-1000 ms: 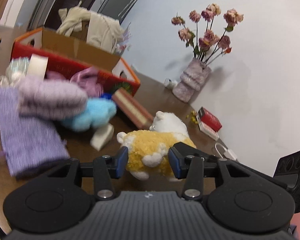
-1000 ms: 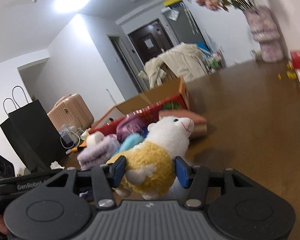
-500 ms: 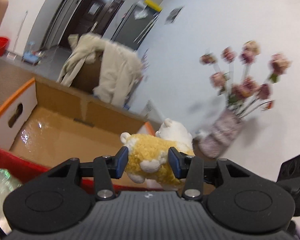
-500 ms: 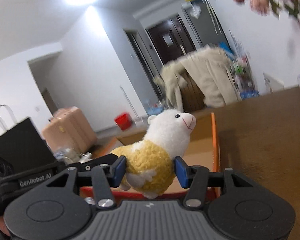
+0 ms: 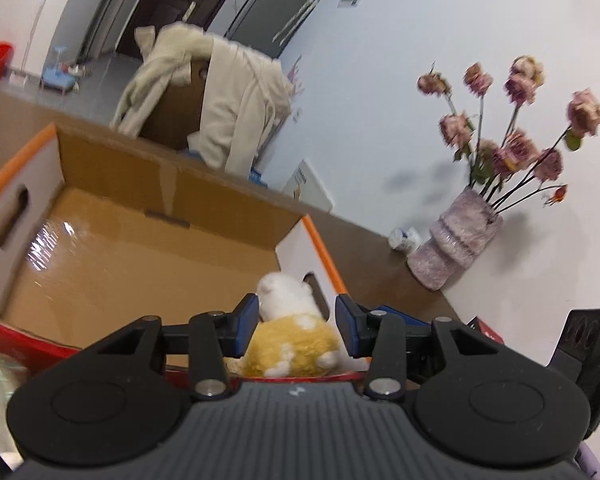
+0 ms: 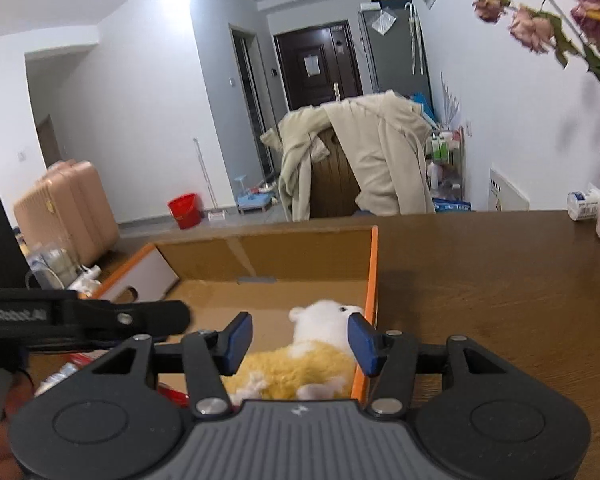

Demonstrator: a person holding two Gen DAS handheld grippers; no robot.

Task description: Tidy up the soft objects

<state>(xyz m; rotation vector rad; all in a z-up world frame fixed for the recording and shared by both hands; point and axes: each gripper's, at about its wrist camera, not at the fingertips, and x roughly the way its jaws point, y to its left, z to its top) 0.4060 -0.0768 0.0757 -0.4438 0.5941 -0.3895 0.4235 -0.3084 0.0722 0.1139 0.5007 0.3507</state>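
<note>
Two grippers hung over the near right corner of an open cardboard box (image 6: pixel 284 256) that stood on the brown bench (image 6: pixel 492 280). Between them lay a plush sheep (image 6: pixel 304 364) with a yellow woolly body and a white head, down inside the box close against its right wall, the one with the orange rim. In the right wrist view the right gripper (image 6: pixel 300 340) had its jaws spread wide, the blue pads standing clear of the toy's body on both sides, though the right pad sat just beside the white head. In the left wrist view the left gripper (image 5: pixel 296 322) also had its jaws parted, with the sheep (image 5: pixel 290 336) lying between the pads; whether the left pad touched the head or only overlapped it, I could not tell. The box floor (image 5: pixel 132 264) was bare brown cardboard with a glossy patch, and a hand slot showed in each white end wall. On the bench beyond the box stood a fuzzy pink vase (image 5: pixel 454 238) of dried roses, near the white wall. Behind the bench, a cream coat (image 6: pixel 364 156) was draped over a chair.
</note>
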